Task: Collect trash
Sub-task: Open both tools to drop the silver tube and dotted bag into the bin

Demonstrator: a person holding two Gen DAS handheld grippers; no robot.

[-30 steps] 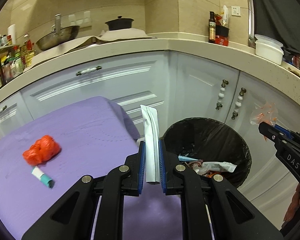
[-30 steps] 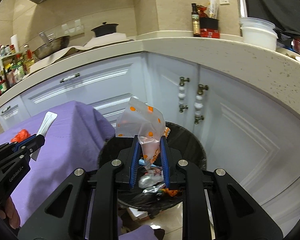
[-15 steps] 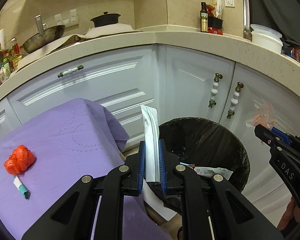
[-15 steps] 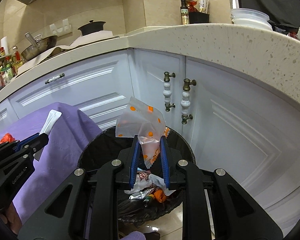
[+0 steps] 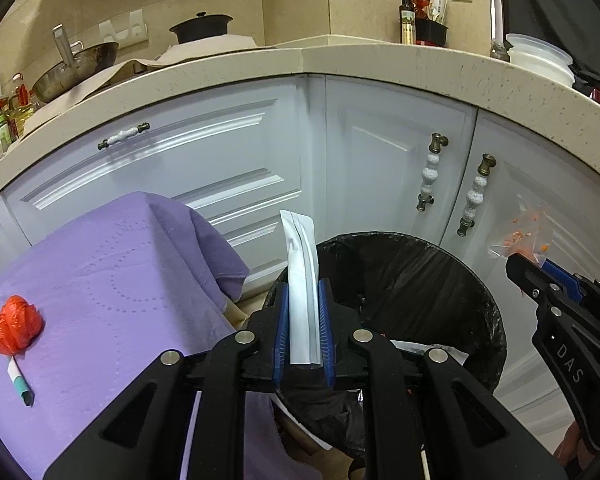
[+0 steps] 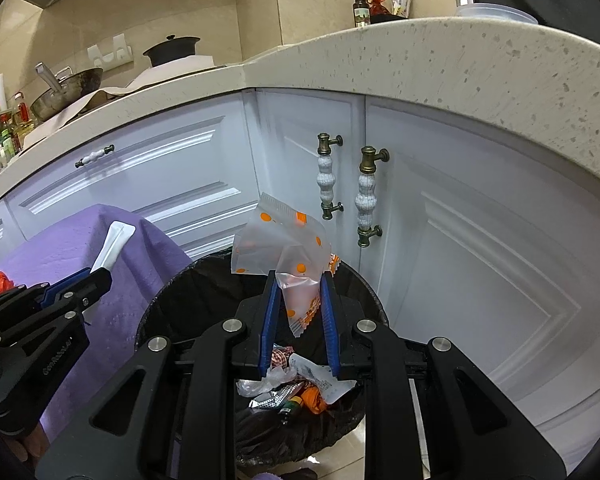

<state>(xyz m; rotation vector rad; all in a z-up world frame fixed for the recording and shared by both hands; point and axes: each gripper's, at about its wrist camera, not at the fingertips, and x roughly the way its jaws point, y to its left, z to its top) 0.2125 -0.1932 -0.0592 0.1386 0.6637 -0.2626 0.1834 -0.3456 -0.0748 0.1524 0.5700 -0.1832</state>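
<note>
Pinching a white creased wrapper point(image 5: 300, 288), left claw point(image 5: 303, 320); right claw point(image 6: 298, 312) grips perhaps crumpled orange-dotted film point(image 6: 280, 244).

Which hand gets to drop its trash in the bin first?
Probably the right. The right hand-held gripper holds its orange-dotted wrapper above the open trash bin. The left hand-held gripper grips a white wrapper over the near rim by the purple cloth.

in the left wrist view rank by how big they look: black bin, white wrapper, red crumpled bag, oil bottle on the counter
1. Black bin.
2. White wrapper, though it is nearest the camera.
3. Red crumpled bag.
4. Oil bottle, which is farthest from the camera.
</note>
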